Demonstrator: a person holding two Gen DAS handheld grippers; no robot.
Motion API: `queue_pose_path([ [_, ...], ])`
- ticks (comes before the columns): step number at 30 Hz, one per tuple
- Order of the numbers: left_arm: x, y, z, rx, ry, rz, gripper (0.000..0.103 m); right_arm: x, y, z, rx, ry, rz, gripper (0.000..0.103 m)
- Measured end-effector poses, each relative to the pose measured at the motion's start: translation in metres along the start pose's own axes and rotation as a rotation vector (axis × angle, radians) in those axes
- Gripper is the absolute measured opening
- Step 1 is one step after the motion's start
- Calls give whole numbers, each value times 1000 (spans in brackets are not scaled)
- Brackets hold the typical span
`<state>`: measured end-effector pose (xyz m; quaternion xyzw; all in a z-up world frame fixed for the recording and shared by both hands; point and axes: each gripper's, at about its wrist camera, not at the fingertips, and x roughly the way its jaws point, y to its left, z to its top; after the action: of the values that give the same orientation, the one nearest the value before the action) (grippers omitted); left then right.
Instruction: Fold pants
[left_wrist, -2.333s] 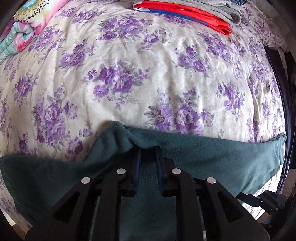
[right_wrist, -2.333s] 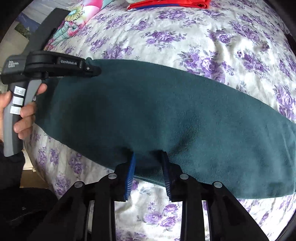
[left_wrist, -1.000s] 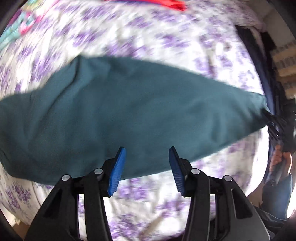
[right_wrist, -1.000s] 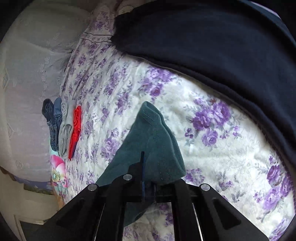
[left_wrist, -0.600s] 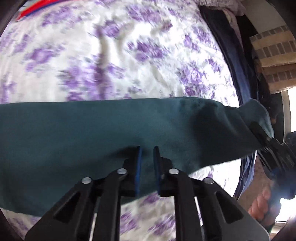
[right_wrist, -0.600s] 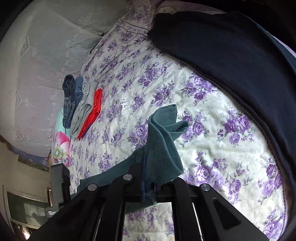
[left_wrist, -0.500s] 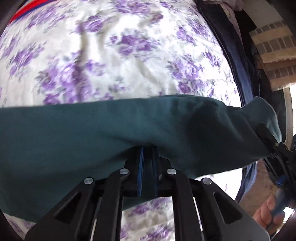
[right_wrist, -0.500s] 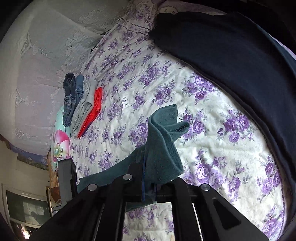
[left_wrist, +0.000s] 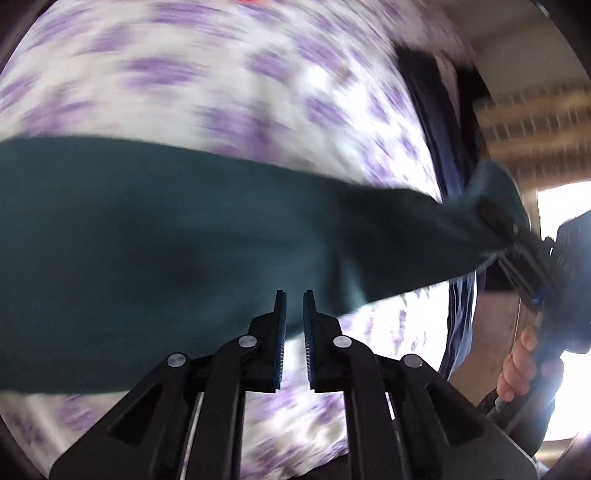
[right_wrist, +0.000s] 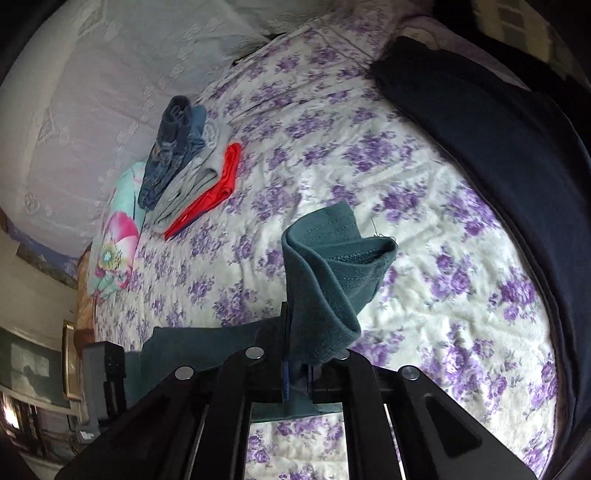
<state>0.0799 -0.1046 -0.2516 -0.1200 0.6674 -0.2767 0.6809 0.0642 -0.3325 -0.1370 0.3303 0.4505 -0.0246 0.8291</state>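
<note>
Pants (left_wrist: 184, 236), teal, mid-frame, stretched above floral bed (right_wrist: 424, 229); left tongs (left_wrist: 294, 325) pinched on lower edge, right tongs (right_wrist: 295, 369) clamped on hem; shallow left bite, likely slip under tension.

No readable text, labels, brands or numbers anywhere; left view too blurred, and the small pale marks on the grey gripper handle (right_wrist: 96, 384) are illegible.

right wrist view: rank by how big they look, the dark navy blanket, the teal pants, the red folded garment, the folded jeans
1. dark navy blanket, clearly largest.
2. teal pants, though they are nearest the camera, which inflates them.
3. folded jeans and red folded garment look about alike, both far off; no ranking between them.
</note>
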Motion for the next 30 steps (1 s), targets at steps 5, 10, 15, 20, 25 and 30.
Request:
queue_pose_path([
  [5,-101,123,-22,-200,-212,249,8,41,79,-7,-175,109,37,7],
  [10,-153,209,-46,-350,-299,298,9,112,168,-43,-381,246,100,7],
  [15,-130,256,-52,-439,-240,273,9,177,225,-106,-569,347,55,7],
  [20,-127,256,-53,-420,-262,264,10,194,230,-126,-558,397,69,48],
  [25,-131,262,-55,-424,-245,243,10,172,246,-127,-584,475,132,52],
  [30,-131,264,-57,-404,-247,246,10,153,253,-118,-631,361,112,0],
])
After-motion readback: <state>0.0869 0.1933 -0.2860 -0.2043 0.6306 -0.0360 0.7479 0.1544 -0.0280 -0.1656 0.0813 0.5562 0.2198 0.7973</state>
